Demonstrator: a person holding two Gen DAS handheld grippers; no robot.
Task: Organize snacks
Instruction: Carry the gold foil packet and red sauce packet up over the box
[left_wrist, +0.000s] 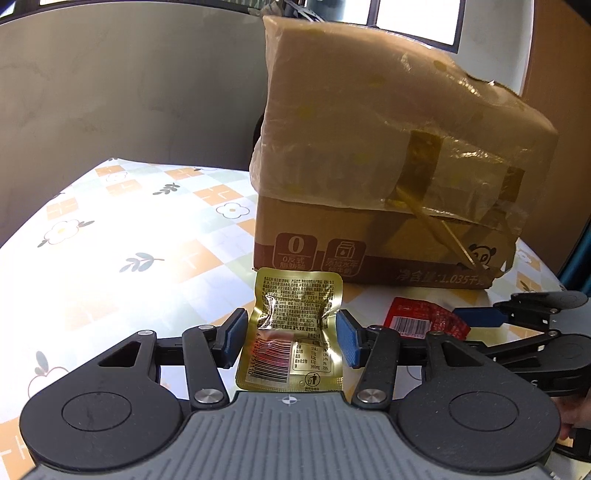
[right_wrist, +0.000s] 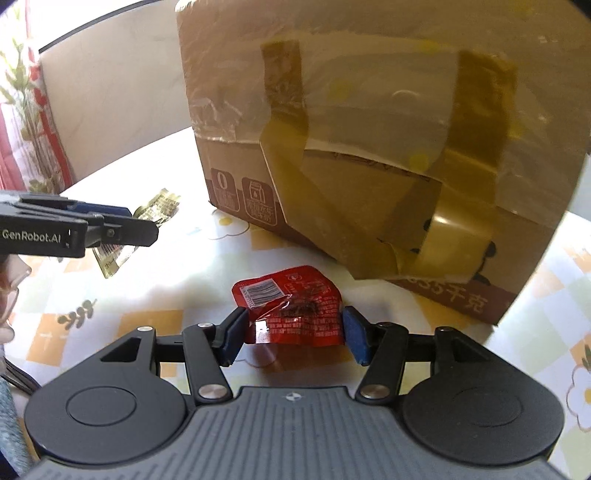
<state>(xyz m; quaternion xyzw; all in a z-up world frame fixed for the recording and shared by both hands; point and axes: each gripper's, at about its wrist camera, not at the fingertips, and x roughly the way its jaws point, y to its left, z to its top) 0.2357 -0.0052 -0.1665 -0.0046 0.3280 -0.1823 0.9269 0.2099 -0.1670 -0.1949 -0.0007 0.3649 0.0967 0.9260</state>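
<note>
Left gripper (left_wrist: 291, 338) pinches a gold snack packet (left_wrist: 295, 332); right gripper (right_wrist: 293, 334) pinches a red snack packet (right_wrist: 291, 306), before the taped cardboard box (right_wrist: 369, 147).

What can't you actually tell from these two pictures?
- Inside of the cardboard box: hidden in both views by its taped, plastic-wrapped flaps.
- Box top: cut off by the upper edge in the right wrist view.
- Small print on the gold packet and red packet: too small to read.
- Lower part of the gold packet: hidden behind the left gripper body in its own view.
- The person: only a sliver of hand at each picture's edge.
</note>
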